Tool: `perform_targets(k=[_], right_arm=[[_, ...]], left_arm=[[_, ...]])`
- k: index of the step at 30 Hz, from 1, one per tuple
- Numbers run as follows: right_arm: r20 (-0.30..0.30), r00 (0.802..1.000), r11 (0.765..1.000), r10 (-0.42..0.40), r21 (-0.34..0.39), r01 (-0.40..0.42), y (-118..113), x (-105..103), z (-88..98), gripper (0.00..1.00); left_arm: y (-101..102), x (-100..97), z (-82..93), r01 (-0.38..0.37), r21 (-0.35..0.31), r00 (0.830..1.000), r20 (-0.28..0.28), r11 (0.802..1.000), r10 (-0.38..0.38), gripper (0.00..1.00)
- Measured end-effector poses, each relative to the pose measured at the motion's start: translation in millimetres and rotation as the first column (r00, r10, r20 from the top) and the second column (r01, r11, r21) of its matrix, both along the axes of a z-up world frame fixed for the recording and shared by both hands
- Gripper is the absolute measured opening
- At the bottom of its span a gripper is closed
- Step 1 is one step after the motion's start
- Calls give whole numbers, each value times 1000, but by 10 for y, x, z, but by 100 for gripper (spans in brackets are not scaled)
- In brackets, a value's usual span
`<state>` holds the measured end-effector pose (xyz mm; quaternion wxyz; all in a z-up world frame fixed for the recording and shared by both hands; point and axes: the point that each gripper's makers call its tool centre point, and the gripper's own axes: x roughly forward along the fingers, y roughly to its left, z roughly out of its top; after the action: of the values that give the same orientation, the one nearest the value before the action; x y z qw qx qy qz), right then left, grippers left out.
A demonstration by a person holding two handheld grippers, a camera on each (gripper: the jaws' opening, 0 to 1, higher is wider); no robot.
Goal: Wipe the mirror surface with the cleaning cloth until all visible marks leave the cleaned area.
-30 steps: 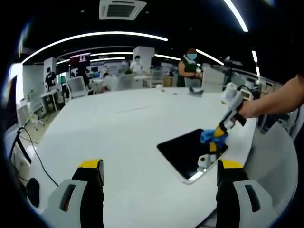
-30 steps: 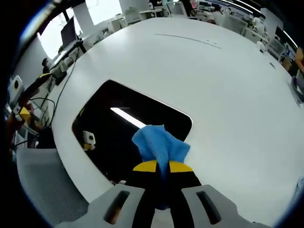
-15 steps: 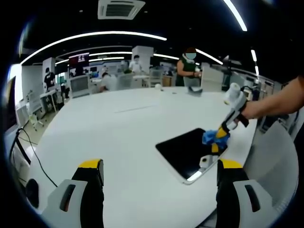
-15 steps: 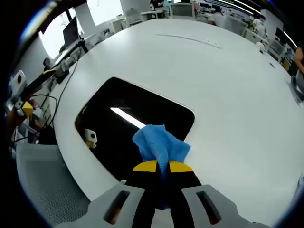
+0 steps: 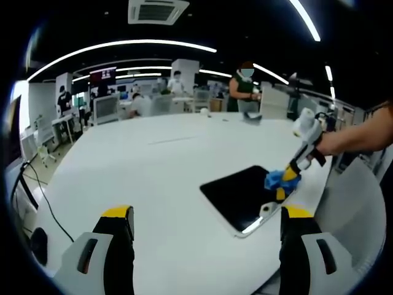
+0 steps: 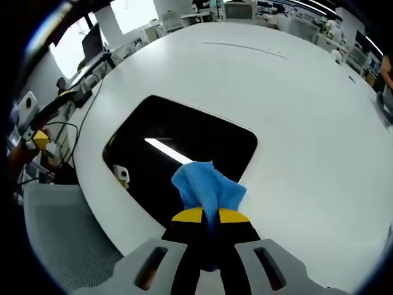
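A dark rectangular mirror [image 5: 242, 196] [image 6: 184, 153] lies flat on the round white table [image 5: 153, 178] near its right edge. My right gripper [image 6: 210, 216] is shut on a blue cleaning cloth [image 6: 207, 187], held over the mirror's near corner. In the left gripper view that same right gripper [image 5: 284, 182] with the blue cloth [image 5: 279, 179] comes in from the right, held by a person's arm. My left gripper [image 5: 206, 215] stands open well back from the mirror, nothing between its yellow-tipped fingers [image 5: 116, 215].
A grey mesh chair [image 6: 67, 246] stands by the table edge near the mirror. Cables [image 5: 37, 190] hang off the table's left side. Several people [image 5: 245, 89] and desks [image 5: 98, 114] stand beyond the far side of the table.
The right gripper with the cloth has slid a little toward the mirror's right edge. The left gripper has stayed open and still.
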<state>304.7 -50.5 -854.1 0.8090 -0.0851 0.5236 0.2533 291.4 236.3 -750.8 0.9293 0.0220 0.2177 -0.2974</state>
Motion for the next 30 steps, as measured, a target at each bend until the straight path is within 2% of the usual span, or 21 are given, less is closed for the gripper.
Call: perform_targets(k=[7,19,25,30], right_arm=[[14,999,999,-40,30,40,-9,-54,2,1],[12,999,999,-41,34,40,6,-145,0,1],[20,999,999,-39,28,39,5,-147,-1,1],[19,999,998,-46,33,45,7,-144,-3,1]], left_arm=[[16,-30,-14,-4,-1,1000,-3,1000,4,100],[-26,-50,-38,-1,-1,1000,-6,1000,1,100],[-35,-81,-69,21,41,1000,0,999,-21,100],[-15,-86,-75,13,33,1000,-5,999,-12,100]])
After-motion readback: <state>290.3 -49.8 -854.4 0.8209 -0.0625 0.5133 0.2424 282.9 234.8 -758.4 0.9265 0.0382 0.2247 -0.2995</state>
